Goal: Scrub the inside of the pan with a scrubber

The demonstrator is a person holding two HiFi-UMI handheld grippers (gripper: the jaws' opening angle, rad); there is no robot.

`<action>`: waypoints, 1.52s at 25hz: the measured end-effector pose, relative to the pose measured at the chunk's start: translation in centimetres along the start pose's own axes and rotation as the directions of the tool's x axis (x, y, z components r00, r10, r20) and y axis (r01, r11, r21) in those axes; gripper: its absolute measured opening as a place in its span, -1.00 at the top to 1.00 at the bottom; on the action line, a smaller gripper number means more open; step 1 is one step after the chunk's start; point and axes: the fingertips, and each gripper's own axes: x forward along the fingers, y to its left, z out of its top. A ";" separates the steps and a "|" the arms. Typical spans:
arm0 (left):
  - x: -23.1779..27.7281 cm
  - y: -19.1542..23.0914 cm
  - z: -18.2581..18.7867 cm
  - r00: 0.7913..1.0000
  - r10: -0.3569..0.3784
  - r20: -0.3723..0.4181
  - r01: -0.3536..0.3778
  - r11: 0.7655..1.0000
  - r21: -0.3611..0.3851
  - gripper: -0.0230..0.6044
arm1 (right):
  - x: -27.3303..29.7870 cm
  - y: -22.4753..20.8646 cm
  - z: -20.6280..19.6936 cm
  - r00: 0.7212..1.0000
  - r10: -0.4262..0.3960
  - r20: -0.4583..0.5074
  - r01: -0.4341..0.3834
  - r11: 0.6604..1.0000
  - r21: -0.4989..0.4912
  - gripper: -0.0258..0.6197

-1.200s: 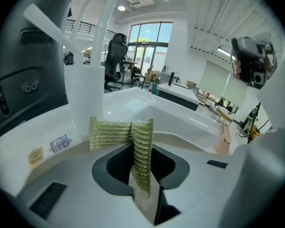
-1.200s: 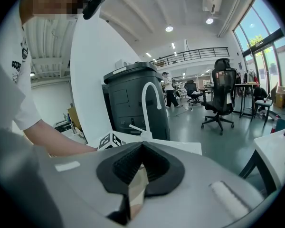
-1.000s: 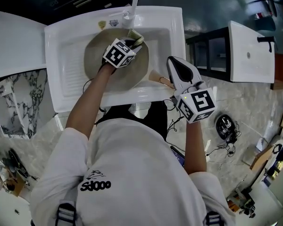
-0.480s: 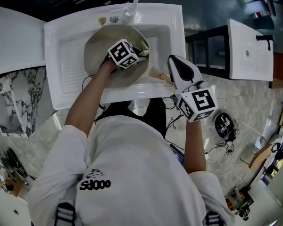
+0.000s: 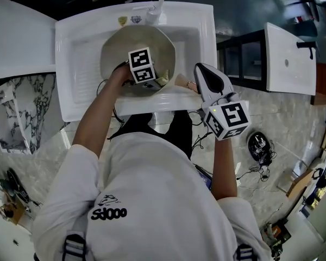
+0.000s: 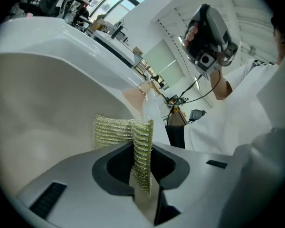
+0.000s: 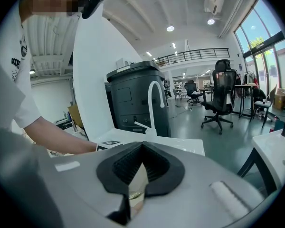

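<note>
A beige pan point(image 5: 122, 48) sits in the white sink point(image 5: 76, 64), with its handle point(image 5: 183, 84) sticking out over the near right rim. My left gripper point(image 5: 155, 78) is inside the pan at its near right side, shut on a yellow-green mesh scrubber point(image 5: 162, 80). In the left gripper view the scrubber point(image 6: 135, 144) stands folded between the jaws against the pan's inner wall point(image 6: 38, 113). My right gripper point(image 5: 199, 80) is shut on the pan handle point(image 7: 139, 178) at the sink's right edge.
A curved white tap point(image 5: 158, 1) rises at the sink's far rim. White counter point(image 5: 16, 42) lies to the left of the sink, and a dark shelf unit point(image 5: 242, 58) stands to its right. Cables lie on the marbled floor point(image 5: 261, 145).
My left gripper has swept the scrubber from the pan's far rim down to its near right side. The right gripper has kept its hold on the handle, hardly moving.
</note>
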 end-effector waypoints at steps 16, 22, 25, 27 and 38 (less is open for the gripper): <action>0.2 5.3 -4.5 0.912 0.324 -0.253 -0.315 0.946 0.076 0.70 | -0.5 -0.3 -1.0 1.000 -0.015 -0.018 0.015 1.000 0.007 0.90; -1.9 8.1 -1.9 0.876 0.454 -0.161 -0.451 0.891 0.055 0.71 | -0.5 -0.7 -1.2 0.999 -0.026 -0.023 0.026 0.999 0.018 0.90; -3.8 9.8 -0.9 0.811 0.567 -0.144 -0.567 0.822 0.044 0.71 | -0.6 -0.9 -1.6 0.999 -0.026 -0.031 0.027 0.999 0.024 0.90; -5.1 11.2 -0.7 0.744 0.648 -0.161 -0.647 0.760 0.070 0.71 | -0.7 -1.1 -1.7 0.999 -0.028 -0.036 0.029 0.999 0.027 0.90; -14.8 15.3 0.4 0.401 0.915 -0.054 -0.903 0.404 0.146 0.71 | -1.4 -1.7 -1.4 0.999 -0.038 -0.031 0.039 0.999 0.029 0.90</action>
